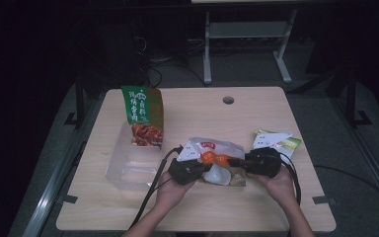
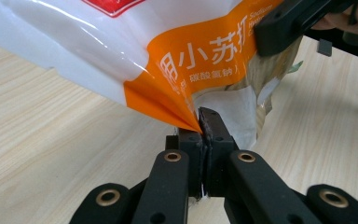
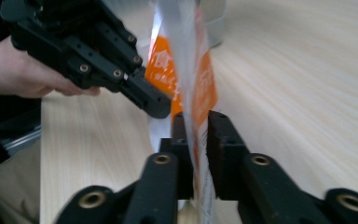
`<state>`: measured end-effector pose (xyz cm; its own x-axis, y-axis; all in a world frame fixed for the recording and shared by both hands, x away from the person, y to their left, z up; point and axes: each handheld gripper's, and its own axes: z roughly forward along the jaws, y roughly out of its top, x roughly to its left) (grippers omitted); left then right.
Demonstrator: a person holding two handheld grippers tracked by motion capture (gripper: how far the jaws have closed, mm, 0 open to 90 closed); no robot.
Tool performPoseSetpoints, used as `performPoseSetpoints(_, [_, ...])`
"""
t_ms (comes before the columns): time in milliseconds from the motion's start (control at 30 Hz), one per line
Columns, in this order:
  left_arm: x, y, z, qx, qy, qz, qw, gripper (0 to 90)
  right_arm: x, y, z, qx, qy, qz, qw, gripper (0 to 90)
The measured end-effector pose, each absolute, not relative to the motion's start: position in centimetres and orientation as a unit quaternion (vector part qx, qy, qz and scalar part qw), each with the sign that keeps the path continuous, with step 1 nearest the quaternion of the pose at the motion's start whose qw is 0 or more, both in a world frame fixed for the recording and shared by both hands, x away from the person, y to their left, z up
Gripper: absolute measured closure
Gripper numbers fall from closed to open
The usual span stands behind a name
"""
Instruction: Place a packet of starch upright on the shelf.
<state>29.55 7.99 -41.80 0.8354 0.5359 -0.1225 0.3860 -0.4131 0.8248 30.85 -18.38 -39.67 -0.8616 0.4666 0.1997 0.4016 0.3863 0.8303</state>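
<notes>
While both hands meet near the front middle of the wooden table, the high view shows a person holding a white-and-orange packet between two black tongs: the left gripper clamps its left edge and the right gripper its right edge. The packet sits just above the tabletop, slightly crumpled. A clear plastic box stands to the left, with a tall green packet upright at its far end. A smaller green-and-white packet lies on the table just behind the right hand. Cables trail from both grippers toward the near edge.

From the left gripper view, the jaws stand pressed together on a folded orange corner at the packet's lower edge, the pads pinching the film tight. White characters run across the orange band above them. The other gripper's black jaw bites the packet at upper right, a fingertip showing behind it. Pale wood grain lies beneath.

From the right gripper view, the packet's edge runs upright between the two jaws, which are closed on it, though the film looks blurred there. The left gripper comes in from upper left, held by the left hand, its jaw tip resting against the orange print. Table boards stretch away at right.
</notes>
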Motion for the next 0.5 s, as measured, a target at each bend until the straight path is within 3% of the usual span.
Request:
performPoseSetpoints(100, [29.2,8.2,-41.7,0.837,0.277,0.070,0.466,71.7,30.6,-18.0,-39.7,0.254,0.839,0.478,0.049,89.1])
performPoseSetpoints(233, [28.1,8.7,-41.3,0.849,0.266,0.087,0.447,57.7,30.5,-18.1,-39.7,0.255,0.837,0.481,0.046,89.3])
performPoseSetpoints(367, [27.3,9.7,-41.3,0.849,0.262,0.067,0.454,46.2,30.4,-18.0,-39.7,0.256,0.835,0.485,0.045,89.4])
performPoseSetpoints(500, [26.3,10.7,-41.4,0.842,0.261,0.065,0.467,41.9,30.2,-18.0,-39.5,0.258,0.832,0.489,0.045,89.5])
